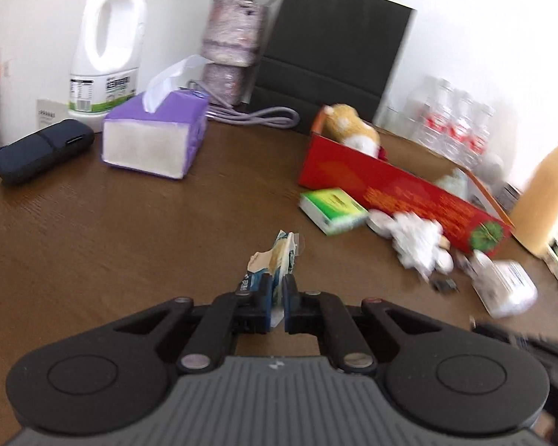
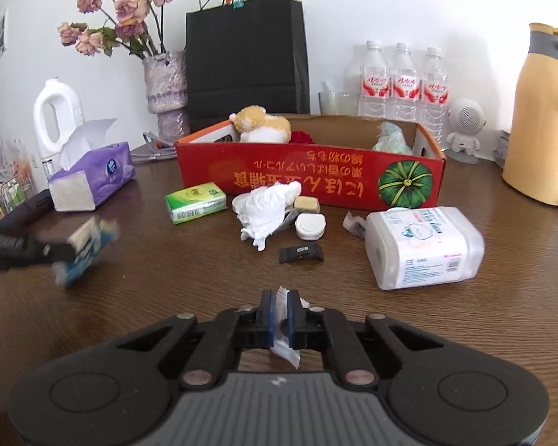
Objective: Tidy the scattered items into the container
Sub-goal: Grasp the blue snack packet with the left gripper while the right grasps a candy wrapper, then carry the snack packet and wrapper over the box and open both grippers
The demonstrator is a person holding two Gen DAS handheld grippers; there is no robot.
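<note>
The red cardboard box (image 2: 308,174) stands open at the middle of the brown table, with a plush toy (image 2: 264,124) inside. In front of it lie a green tissue pack (image 2: 195,202), crumpled white paper (image 2: 268,208), a round white case (image 2: 310,225), a black clip (image 2: 301,252) and a white wipes tub (image 2: 424,247). My left gripper (image 1: 277,286) is shut on a torn blue and beige packet (image 1: 275,256), held above the table left of the box (image 1: 409,189). My right gripper (image 2: 279,303) is shut on a small white wrapper (image 2: 287,353), short of the clutter.
A purple tissue box (image 2: 93,182), a white jug (image 2: 55,119) and a dark case (image 1: 42,150) sit at the left. Along the wall stand a vase of dried flowers (image 2: 167,89), a black paper bag (image 2: 245,59) and water bottles (image 2: 403,81). A yellow thermos (image 2: 535,122) stands far right.
</note>
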